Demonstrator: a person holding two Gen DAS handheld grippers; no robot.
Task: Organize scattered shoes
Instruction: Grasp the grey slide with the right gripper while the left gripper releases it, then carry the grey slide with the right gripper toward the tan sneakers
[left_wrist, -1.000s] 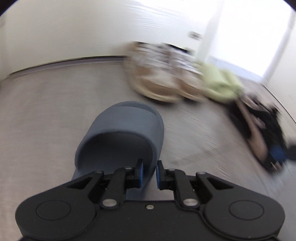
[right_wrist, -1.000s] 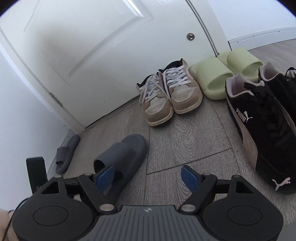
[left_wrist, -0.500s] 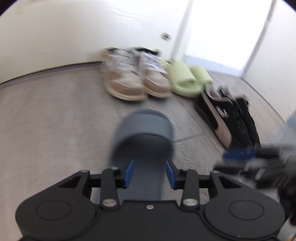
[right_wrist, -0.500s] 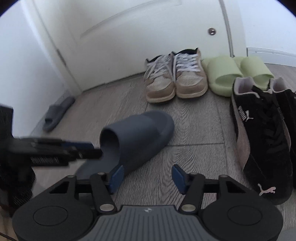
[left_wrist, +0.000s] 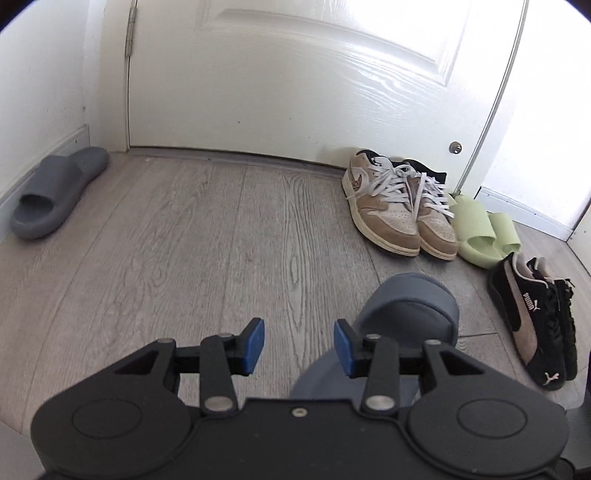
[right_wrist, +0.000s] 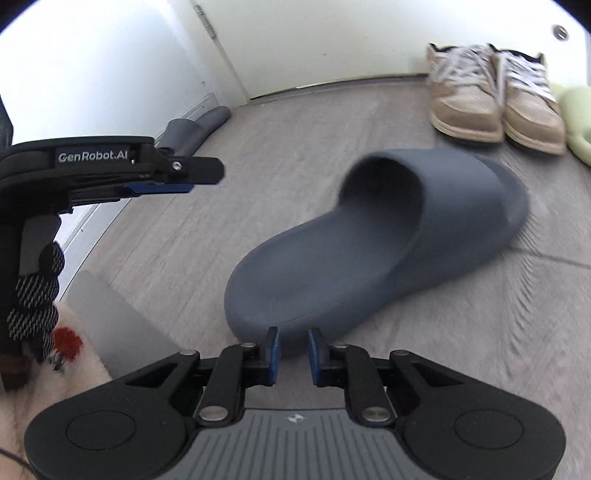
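Note:
A dark grey slide (right_wrist: 376, 236) lies on the wood floor, toe towards the door. My right gripper (right_wrist: 294, 354) is at its heel, the blue pads drawn in narrowly on the heel edge. In the left wrist view the same slide (left_wrist: 410, 314) shows just right of my left gripper (left_wrist: 298, 347), which stands open with only floor between its fingers. From the right wrist view, the left gripper (right_wrist: 199, 177) hovers to the slide's left. The matching grey slide (left_wrist: 55, 192) rests by the left wall, also seen as the far slide (right_wrist: 195, 129).
Along the white door (left_wrist: 295, 74) stand tan sneakers (left_wrist: 399, 210), then pale green slides (left_wrist: 480, 229). Black sneakers (left_wrist: 535, 321) sit to the right. A gloved hand (right_wrist: 33, 291) holds the left gripper. Bare floor spans the middle and left.
My left gripper opened, let go of the grey slide and swung left of it. My right gripper came in low behind the slide and drew its fingers in on the heel.

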